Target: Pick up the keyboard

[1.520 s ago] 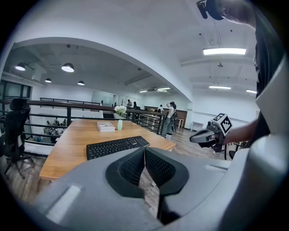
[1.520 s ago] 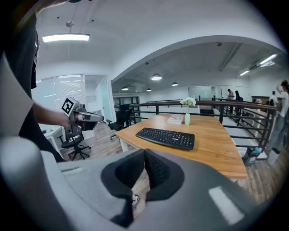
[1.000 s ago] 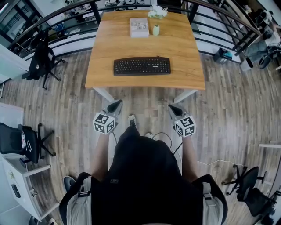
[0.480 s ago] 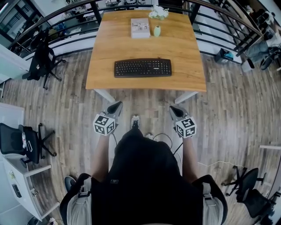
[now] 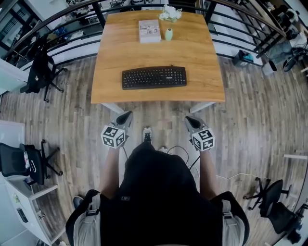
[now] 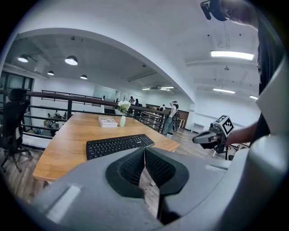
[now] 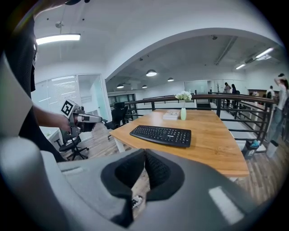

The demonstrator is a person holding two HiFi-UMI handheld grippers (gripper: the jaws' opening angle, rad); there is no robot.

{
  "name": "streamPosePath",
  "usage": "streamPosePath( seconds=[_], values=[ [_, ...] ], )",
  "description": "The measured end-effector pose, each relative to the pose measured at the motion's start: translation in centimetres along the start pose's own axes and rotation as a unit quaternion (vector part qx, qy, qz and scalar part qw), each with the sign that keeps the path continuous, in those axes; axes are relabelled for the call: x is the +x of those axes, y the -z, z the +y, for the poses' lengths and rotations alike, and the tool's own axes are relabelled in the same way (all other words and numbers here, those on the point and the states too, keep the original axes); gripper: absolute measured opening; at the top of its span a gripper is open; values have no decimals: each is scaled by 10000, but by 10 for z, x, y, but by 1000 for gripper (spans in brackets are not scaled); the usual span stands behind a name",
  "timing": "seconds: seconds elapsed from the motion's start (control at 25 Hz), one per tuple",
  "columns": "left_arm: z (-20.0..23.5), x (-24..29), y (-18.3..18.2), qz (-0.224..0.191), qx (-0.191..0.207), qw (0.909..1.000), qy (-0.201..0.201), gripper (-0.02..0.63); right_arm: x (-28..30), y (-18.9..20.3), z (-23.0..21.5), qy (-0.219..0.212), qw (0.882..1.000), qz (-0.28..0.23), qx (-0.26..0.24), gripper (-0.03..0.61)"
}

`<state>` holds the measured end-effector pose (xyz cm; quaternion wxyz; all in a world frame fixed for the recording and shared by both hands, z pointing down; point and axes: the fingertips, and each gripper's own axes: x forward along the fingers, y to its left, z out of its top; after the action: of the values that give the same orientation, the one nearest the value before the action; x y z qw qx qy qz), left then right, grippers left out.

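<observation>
— Your left gripper (image 5: pixel 127 114), what is it doing right now?
— You are holding it low over the wooden floor (image 5: pixel 72 120), in front of your left leg and short of the table's near edge. It is pointing towards the table. Its jaws are pressing together, and nothing is sitting between them.
— And where is the keyboard lying?
— The keyboard (image 5: pixel 154 77) is lying flat on the table (image 5: pixel 192 53), close to the near edge and roughly centred. Its long side is running along that edge. Neither gripper is touching it, and both are hanging well apart from it.
— What is sitting behind it?
— A book (image 5: pixel 149 30) is lying towards the far edge, and a small green vase (image 5: pixel 169 34) is standing just to the right of it. White flowers (image 5: pixel 168 13) are showing at the far edge beyond the vase.
— And on your right side?
— You are holding your right gripper (image 5: pixel 188 118) at about the same level as the left one, in front of your right leg, and it too is pointing towards the table. Its jaws are closing on nothing, with the tips meeting.
</observation>
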<state>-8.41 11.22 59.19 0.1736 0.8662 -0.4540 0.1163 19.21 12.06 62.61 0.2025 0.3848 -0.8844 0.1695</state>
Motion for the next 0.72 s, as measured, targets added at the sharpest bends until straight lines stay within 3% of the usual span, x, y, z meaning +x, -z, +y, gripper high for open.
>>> streamPosePath(
  seconds=[0.72],
  values=[
    [48,54,-18,31,-99,9996,259,14,37,-18,-28,232,9994,244,62,5]
  ],
)
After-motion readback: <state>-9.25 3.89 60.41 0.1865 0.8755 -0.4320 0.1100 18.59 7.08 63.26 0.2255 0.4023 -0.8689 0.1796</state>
